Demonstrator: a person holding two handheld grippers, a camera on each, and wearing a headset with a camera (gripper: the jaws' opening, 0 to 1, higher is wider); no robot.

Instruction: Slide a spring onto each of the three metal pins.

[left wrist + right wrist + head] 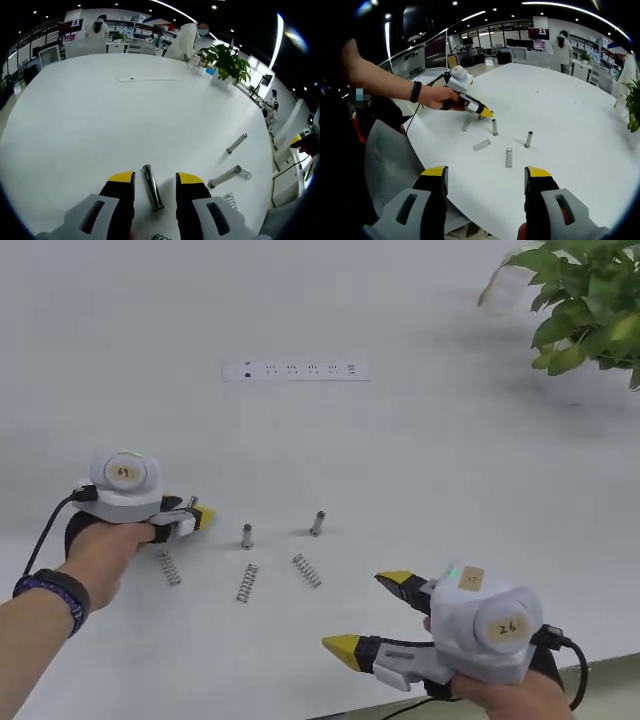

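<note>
Three short metal pins stand on the white table [420, 440]. One pin [151, 186] stands between the jaws of my left gripper [155, 179], which is open with a gap on either side of it. The other two pins [247, 536] [317, 523] stand free to its right. Three springs lie flat in front of them: one [169, 568] under the left gripper [195, 517], one [247, 582] in the middle, one [306, 570] to the right. My right gripper [370, 615] hangs open and holds nothing near the table's front edge, its jaws [486, 175] facing the pins.
A white power strip [295, 370] lies at the back of the table. A potted plant [585, 300] stands at the far right corner. The table's front edge runs just below the right gripper. People stand beyond the far side in the left gripper view.
</note>
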